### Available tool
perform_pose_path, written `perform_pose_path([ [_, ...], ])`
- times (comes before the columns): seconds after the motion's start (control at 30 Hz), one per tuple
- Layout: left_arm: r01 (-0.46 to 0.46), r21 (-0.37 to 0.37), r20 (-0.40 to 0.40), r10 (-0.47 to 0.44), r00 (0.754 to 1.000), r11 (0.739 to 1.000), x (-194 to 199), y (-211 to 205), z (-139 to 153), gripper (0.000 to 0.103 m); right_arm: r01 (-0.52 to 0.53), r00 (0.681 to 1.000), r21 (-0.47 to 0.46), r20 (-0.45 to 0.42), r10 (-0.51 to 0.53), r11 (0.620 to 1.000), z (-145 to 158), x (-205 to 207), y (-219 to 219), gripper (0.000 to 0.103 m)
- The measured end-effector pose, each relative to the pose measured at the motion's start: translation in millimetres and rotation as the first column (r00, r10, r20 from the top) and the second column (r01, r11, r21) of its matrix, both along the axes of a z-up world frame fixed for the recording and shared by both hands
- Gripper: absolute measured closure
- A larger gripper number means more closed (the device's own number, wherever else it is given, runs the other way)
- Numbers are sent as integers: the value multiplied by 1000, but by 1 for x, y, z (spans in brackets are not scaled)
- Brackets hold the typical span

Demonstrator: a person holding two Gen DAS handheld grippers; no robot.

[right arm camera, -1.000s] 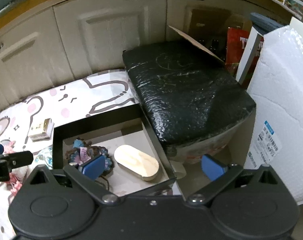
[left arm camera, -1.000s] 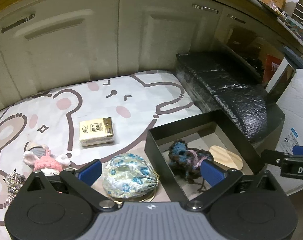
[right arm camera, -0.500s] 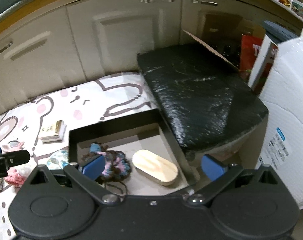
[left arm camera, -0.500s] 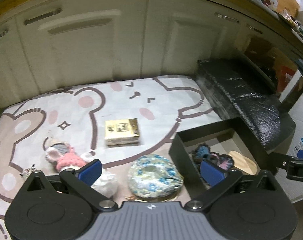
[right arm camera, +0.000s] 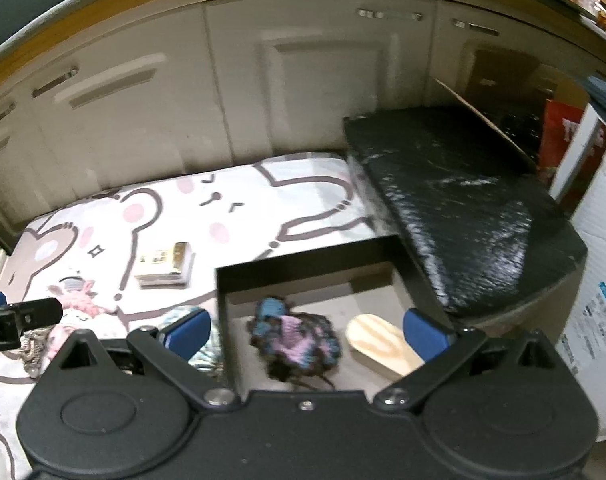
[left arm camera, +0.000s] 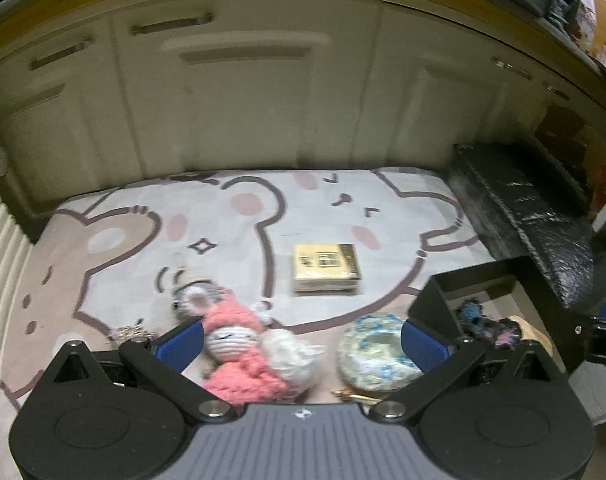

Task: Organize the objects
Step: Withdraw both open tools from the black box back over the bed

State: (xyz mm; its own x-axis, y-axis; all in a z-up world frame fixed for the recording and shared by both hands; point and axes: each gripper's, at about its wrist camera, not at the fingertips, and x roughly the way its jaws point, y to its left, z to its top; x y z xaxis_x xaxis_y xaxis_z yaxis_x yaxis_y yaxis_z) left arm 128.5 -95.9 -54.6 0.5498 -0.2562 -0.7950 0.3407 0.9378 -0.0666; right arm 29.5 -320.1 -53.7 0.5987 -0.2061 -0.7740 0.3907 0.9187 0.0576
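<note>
Pink crochet is what fills the space between my left claw's [left arm camera: 303, 340] spread blue pads: a knitted pink doll [left arm camera: 239, 344] lying on the cartoon bear mat [left arm camera: 231, 232], its long axis running from near my left gripper away and to the left, with the grey-and-white eared end pointing toward the cream cabinet doors [left arm camera: 247, 92]. I am not touching it; the fingers stand wide apart on either side with nothing pinched. A white fluffy lump [left arm camera: 293, 356] lies against the doll's right side, and just right of that sits a round blue floral pouch [left arm camera: 377, 354], flat on the mat beside the black box [left arm camera: 435, 300]. Farther out lies a small yellow packet [left arm camera: 326, 267], flat, its long side running left to right. A small metallic trinket [left arm camera: 129, 332] lies near my left pad, too blurred to name. My right claw [right arm camera: 307, 332] hangs over the black box [right arm camera: 303, 258], also spread and holding nothing. Inside that open box are two things: a dark blue-and-pink crochet piece [right arm camera: 297, 340] toward the left, and a pale wooden oval [right arm camera: 383, 346] on the right, its long axis slanting from far left to near right. A black wrapped bundle [right arm camera: 455, 200] lies along the box's right wall
</note>
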Motion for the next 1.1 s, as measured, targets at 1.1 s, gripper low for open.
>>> perform_pose_path([
  [1.1, -101, -13, 89, 102, 991, 995, -2, 107, 17, 0, -171, 984, 5, 43, 171, 985, 14, 50, 111, 0],
])
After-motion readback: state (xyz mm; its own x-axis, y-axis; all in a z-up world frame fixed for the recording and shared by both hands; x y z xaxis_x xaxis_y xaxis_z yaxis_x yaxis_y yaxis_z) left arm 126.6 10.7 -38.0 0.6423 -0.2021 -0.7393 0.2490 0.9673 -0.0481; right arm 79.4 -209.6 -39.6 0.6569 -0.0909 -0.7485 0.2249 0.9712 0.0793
